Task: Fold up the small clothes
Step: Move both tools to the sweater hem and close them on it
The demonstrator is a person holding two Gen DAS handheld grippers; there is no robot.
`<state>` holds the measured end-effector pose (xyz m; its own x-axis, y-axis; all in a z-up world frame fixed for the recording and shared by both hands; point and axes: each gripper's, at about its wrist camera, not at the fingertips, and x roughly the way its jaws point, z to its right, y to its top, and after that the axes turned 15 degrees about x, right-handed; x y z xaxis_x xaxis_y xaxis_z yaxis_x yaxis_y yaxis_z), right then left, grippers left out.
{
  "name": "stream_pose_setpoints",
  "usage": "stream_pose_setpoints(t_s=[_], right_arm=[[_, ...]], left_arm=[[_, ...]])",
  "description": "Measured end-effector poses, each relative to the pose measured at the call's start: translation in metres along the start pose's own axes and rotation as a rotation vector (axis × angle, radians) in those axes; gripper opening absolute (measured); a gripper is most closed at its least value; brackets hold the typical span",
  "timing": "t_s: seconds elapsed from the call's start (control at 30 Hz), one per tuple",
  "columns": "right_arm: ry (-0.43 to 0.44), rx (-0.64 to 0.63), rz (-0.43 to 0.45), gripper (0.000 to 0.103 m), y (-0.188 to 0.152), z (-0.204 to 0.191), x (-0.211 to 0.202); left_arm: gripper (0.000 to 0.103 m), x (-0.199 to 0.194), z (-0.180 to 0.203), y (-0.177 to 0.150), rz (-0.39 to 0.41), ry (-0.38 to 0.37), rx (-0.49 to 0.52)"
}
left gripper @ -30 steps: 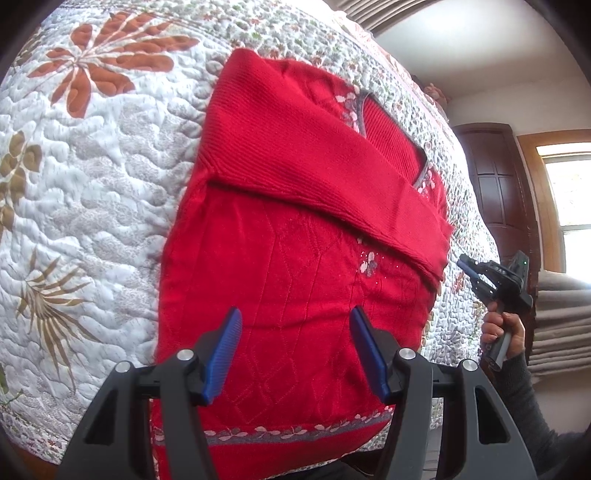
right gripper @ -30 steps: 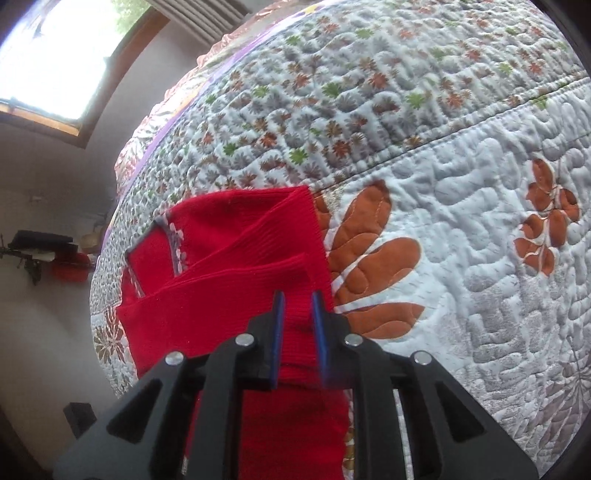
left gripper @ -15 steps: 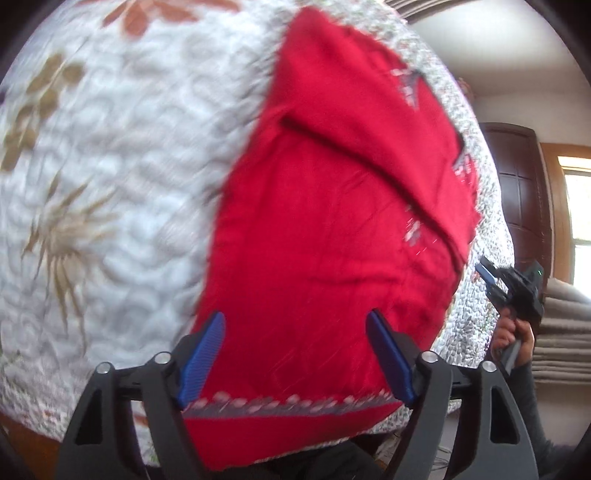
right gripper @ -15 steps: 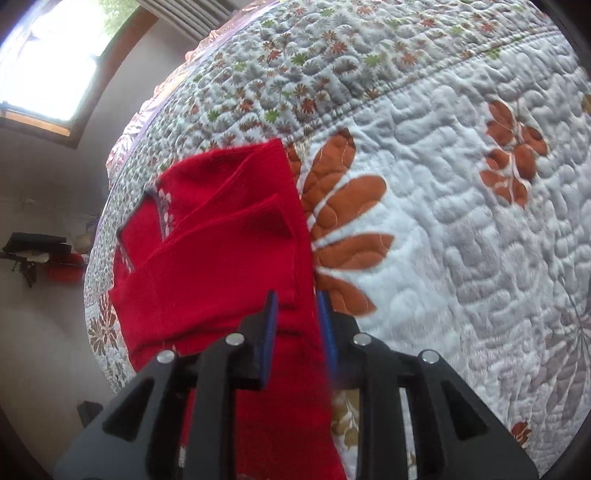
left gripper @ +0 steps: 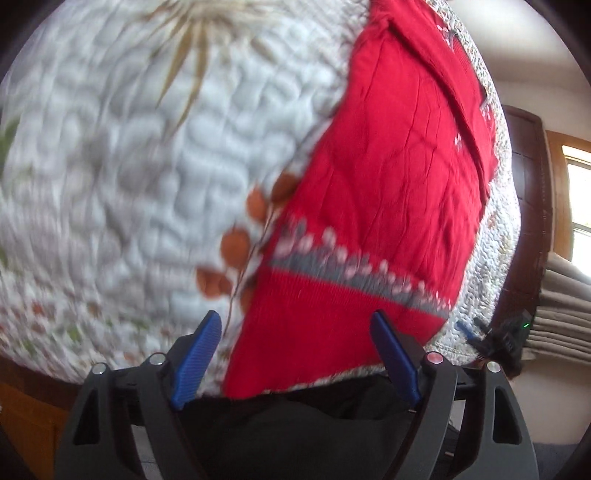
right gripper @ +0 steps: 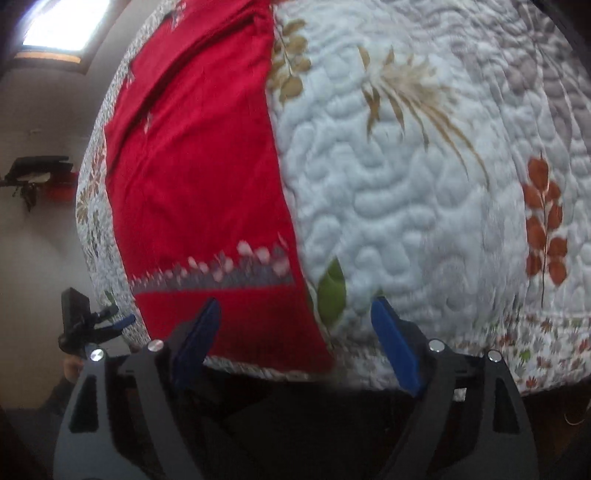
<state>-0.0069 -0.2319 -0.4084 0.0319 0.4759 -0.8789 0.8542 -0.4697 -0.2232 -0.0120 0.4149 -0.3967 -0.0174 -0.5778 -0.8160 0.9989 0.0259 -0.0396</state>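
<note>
Both the left gripper (left gripper: 295,363) and the right gripper (right gripper: 295,347) are held low at the bed's near edge, jaws spread wide and empty. The red sweater (left gripper: 388,184) lies flat on the quilt (left gripper: 147,166), its hem just beyond the jaws.

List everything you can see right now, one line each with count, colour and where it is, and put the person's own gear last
Sweater: one, red with a grey and pink patterned band near the hem, lying flat on the bed with a sleeve folded across its upper part.
Quilt: one, white with brown, rust and green leaf prints, covering the bed under the sweater.
Door: one, dark brown wood, far right of the left wrist view.
Window: one, bright, top left of the right wrist view.
Left hand-held gripper: one, black with blue pads, jaws open at the hem's near edge.
Right hand-held gripper: one, black with blue pads, jaws open over the hem corner and quilt.
</note>
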Motion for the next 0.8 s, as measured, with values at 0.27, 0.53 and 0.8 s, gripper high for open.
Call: stream_pose_setpoints(t_s=[0.27,0.53,0.8], right_arm=[[-0.04,-0.043,-0.137,0.068,-0.035,0.02,0.051],[-0.025,-0.021,-0.124,0.065,-0.028,0.011,0.071],[0.029,0.02,-0.124,0.054,-0.032,0.02,0.067]], left_arm=[[0.083,0.025,-0.016,-0.025,-0.023,-0.073,-0.059],[0.085,0.034,-0.02,-0.027,-0.023,-0.097,-0.087],[0.084,0.032,-0.011,-0.023,-0.041,-0.061,-0.057]])
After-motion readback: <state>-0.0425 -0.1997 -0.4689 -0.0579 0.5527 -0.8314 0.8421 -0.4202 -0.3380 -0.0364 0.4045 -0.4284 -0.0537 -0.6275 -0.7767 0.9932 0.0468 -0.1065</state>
